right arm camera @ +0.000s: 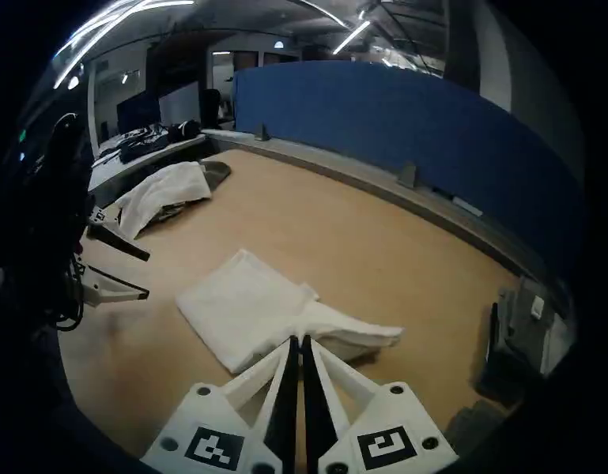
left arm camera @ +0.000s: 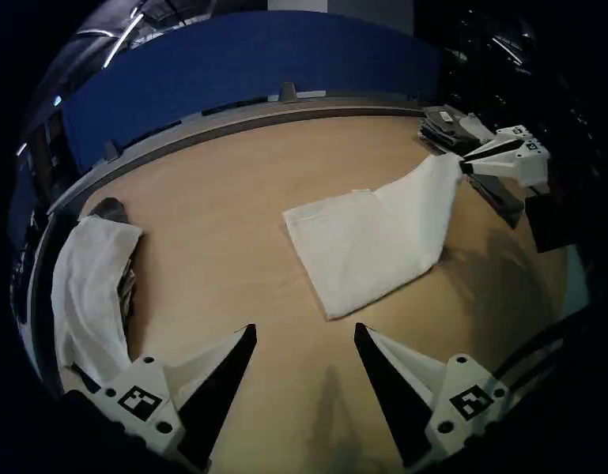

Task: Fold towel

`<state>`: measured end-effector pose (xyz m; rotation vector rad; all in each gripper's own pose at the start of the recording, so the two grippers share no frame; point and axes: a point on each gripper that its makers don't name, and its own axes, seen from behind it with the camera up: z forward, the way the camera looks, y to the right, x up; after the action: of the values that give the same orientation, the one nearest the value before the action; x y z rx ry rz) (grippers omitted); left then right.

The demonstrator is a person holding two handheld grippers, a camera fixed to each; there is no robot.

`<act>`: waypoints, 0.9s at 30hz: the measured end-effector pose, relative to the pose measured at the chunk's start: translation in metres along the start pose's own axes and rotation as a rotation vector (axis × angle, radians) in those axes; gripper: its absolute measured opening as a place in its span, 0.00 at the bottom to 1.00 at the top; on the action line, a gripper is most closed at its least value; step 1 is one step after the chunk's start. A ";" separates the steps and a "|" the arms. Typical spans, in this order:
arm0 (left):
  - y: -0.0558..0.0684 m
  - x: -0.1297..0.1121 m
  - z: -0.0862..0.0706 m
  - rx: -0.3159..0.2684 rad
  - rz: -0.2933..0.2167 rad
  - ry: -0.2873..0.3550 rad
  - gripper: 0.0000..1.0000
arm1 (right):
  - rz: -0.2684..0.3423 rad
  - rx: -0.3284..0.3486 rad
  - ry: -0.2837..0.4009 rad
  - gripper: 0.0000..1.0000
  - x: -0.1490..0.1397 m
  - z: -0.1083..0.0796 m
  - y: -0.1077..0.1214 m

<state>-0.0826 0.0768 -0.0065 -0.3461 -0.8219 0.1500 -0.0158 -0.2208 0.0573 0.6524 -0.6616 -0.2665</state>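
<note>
Right gripper [right arm camera: 298, 341] has its fingers pressed together on one corner of the towel [right arm camera: 248, 308], and that corner is lifted off the table [right arm camera: 383, 237]. The rest of the towel lies flat mid-table, partly folded. In the left gripper view, the pinched corner sits at the towel's far right end, and the cloth slopes down from there towards the near left. Its long axis looks to run along that same line. Left gripper [left arm camera: 304, 328] is spread and holds nothing. The towel's near corner lies just ahead of its tips, slightly to the right, so the left is the nearer arm for that corner. My read is that the fold depends on carrying the raised corner across to the far-left edge. A separate heap of white cloth [left arm camera: 90, 292] lies well apart at the left.
</note>
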 end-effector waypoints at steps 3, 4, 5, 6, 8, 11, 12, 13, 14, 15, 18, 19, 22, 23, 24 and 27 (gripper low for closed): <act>-0.003 0.000 -0.002 0.001 -0.004 0.004 0.91 | -0.018 0.019 0.006 0.03 0.010 0.008 -0.009; -0.003 0.000 -0.003 0.001 -0.005 0.005 0.91 | -0.025 0.026 0.007 0.03 0.014 0.011 -0.013; -0.004 0.000 -0.004 0.001 -0.006 0.006 0.92 | -0.032 0.033 0.008 0.03 0.017 0.013 -0.017; -0.004 0.000 -0.004 0.002 -0.007 0.007 0.92 | -0.040 0.041 0.008 0.03 0.019 0.016 -0.021; -0.006 -0.001 -0.005 0.003 -0.010 0.009 0.92 | -0.056 0.058 0.007 0.03 0.024 0.022 -0.030; -0.007 -0.002 -0.008 0.006 -0.016 0.011 0.92 | -0.080 0.085 0.002 0.03 0.028 0.034 -0.045; -0.008 -0.003 -0.008 0.006 -0.019 0.013 0.92 | -0.086 0.096 0.000 0.03 0.029 0.039 -0.051; -0.008 -0.003 -0.009 0.007 -0.021 0.014 0.92 | -0.093 0.107 -0.002 0.03 0.031 0.044 -0.058; -0.009 -0.003 -0.010 0.007 -0.024 0.016 0.92 | -0.099 0.118 -0.004 0.03 0.031 0.049 -0.064; -0.009 -0.004 -0.010 0.008 -0.026 0.016 0.92 | -0.104 0.128 -0.006 0.03 0.032 0.053 -0.070; -0.011 -0.005 -0.012 0.011 -0.033 0.019 0.92 | -0.121 0.162 -0.015 0.03 0.033 0.068 -0.088; -0.011 -0.005 -0.013 0.012 -0.036 0.020 0.92 | -0.127 0.175 -0.018 0.03 0.032 0.073 -0.095; -0.013 -0.006 -0.015 0.015 -0.043 0.024 0.92 | -0.144 0.211 -0.035 0.03 0.028 0.085 -0.113; -0.013 -0.006 -0.016 0.016 -0.045 0.025 0.92 | -0.149 0.222 -0.042 0.03 0.026 0.089 -0.119; -0.013 -0.007 -0.017 0.017 -0.047 0.026 0.92 | -0.152 0.232 -0.049 0.03 0.023 0.093 -0.124; -0.014 -0.008 -0.018 0.020 -0.054 0.026 0.92 | -0.157 0.262 -0.072 0.03 0.012 0.103 -0.140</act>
<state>-0.0750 0.0571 -0.0180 -0.3061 -0.8031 0.1036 -0.0765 -0.3829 0.0356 0.9509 -0.7224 -0.3532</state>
